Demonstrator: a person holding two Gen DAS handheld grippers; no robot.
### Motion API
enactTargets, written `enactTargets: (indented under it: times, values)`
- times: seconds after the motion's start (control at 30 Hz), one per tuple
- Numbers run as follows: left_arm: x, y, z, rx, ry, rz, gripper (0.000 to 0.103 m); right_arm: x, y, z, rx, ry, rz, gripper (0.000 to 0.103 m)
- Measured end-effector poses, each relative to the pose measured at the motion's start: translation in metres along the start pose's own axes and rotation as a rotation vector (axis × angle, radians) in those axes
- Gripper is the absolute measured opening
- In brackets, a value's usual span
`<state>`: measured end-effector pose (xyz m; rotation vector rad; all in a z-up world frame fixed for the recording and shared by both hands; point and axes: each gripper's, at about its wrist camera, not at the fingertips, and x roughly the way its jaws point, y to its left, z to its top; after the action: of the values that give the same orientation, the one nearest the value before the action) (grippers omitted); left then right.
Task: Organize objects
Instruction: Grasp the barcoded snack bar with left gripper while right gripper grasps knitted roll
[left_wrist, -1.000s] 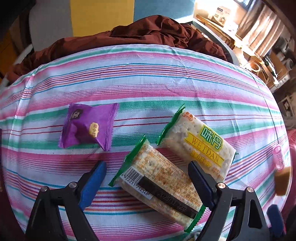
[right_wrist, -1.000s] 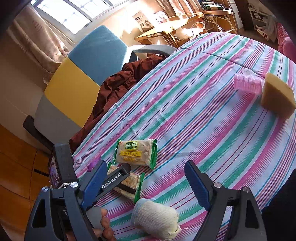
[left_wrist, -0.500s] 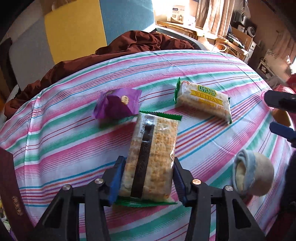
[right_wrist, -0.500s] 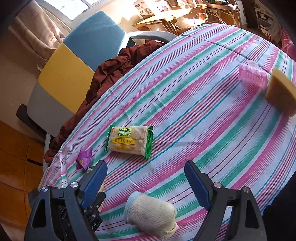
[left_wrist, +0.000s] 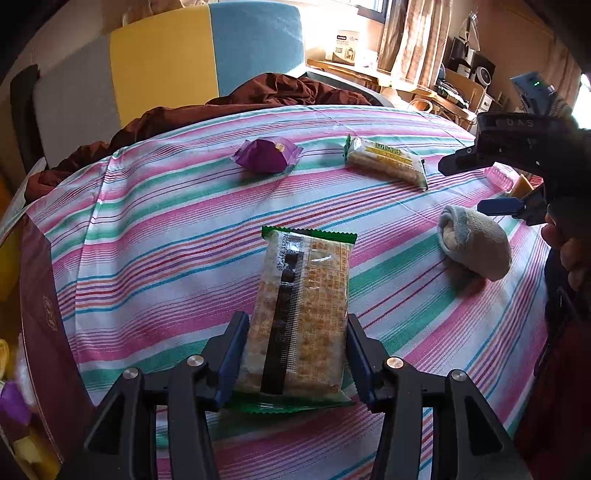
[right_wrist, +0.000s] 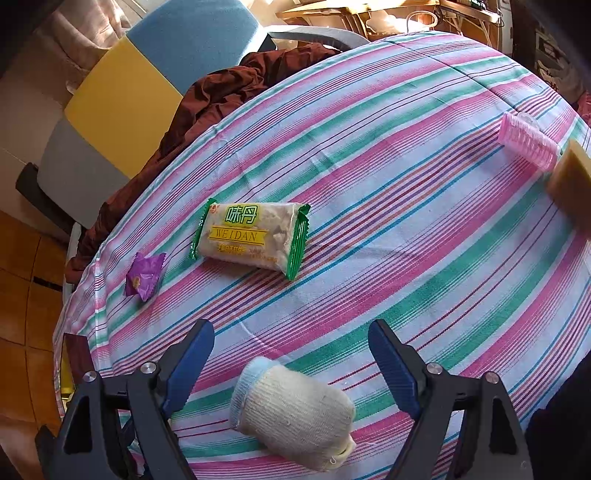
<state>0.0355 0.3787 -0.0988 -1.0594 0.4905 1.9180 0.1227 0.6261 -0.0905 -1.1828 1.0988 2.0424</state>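
Note:
My left gripper (left_wrist: 295, 328) is shut on a green-edged cracker packet (left_wrist: 301, 310), back side up, held above the striped tablecloth (left_wrist: 166, 229). A second cracker packet marked WEIDAN (left_wrist: 386, 160) (right_wrist: 251, 236) and a purple snack packet (left_wrist: 266, 155) (right_wrist: 144, 275) lie further back on the cloth. A rolled cream sock (right_wrist: 291, 406) (left_wrist: 474, 245) lies between the fingers of my open right gripper (right_wrist: 291, 345), close to the camera. The right gripper also shows at the right edge of the left wrist view (left_wrist: 517, 166).
A pink hair roller (right_wrist: 528, 142) and a tan block (right_wrist: 570, 184) lie at the cloth's right edge. A dark red box (left_wrist: 44, 325) with small items stands at the left. A chair (left_wrist: 166, 62) draped with brown cloth (left_wrist: 258, 99) stands behind the table.
My left gripper closed on the cracker packet, turned it lengthwise and lifted it back toward me. My right gripper moved lower over the sock.

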Motion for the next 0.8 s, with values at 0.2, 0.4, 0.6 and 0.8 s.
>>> enactTargets:
  times: [0.2, 0.4, 0.6, 0.8]
  values:
    - [0.005, -0.002, 0.014, 0.017, 0.018, 0.010, 0.066, 0.006, 0.003, -0.002, -0.022, 0.031, -0.024, 0.087]
    - [0.016, -0.002, 0.015, 0.019, -0.004, 0.028, 0.065, 0.013, 0.008, -0.004, -0.046, 0.066, -0.031, 0.087]
    - [0.015, -0.004, 0.006, 0.040, -0.062, 0.048, 0.066, 0.020, 0.025, -0.014, -0.134, 0.139, 0.003, 0.087]
    - [0.016, -0.003, 0.005, 0.051, -0.073, 0.039, 0.066, 0.013, 0.048, -0.026, -0.347, 0.187, -0.060, 0.090]
